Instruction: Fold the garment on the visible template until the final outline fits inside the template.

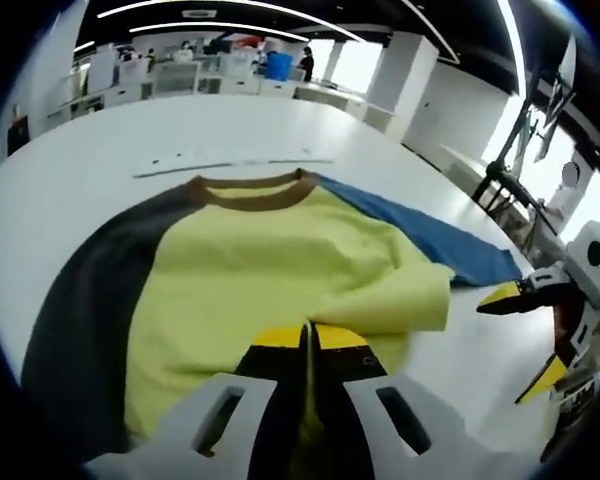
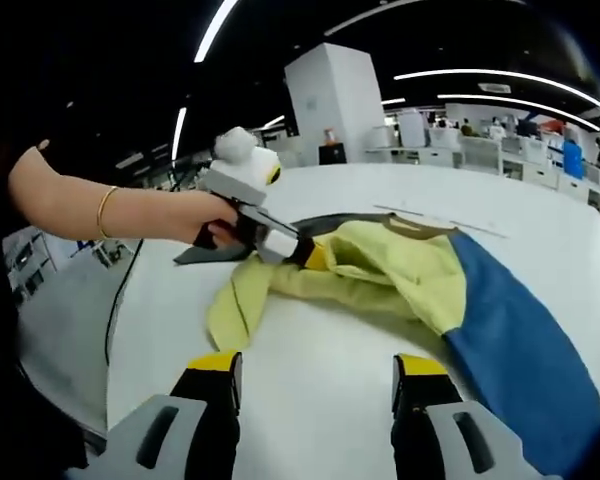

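– Where's the shirt?
– The yellow shirt (image 1: 280,260) lies on the white table (image 1: 70,170). My left gripper (image 1: 308,338) pinches its folded hem; my right gripper (image 2: 318,375) gapes wide beside it.

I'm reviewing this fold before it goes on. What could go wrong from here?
The left tongs are shut on the hem of the yellow shirt, and the cloth bunches there, so the fold may land crooked. The right tongs stand open and apart from the blue sleeve, leaving that side free to drag.
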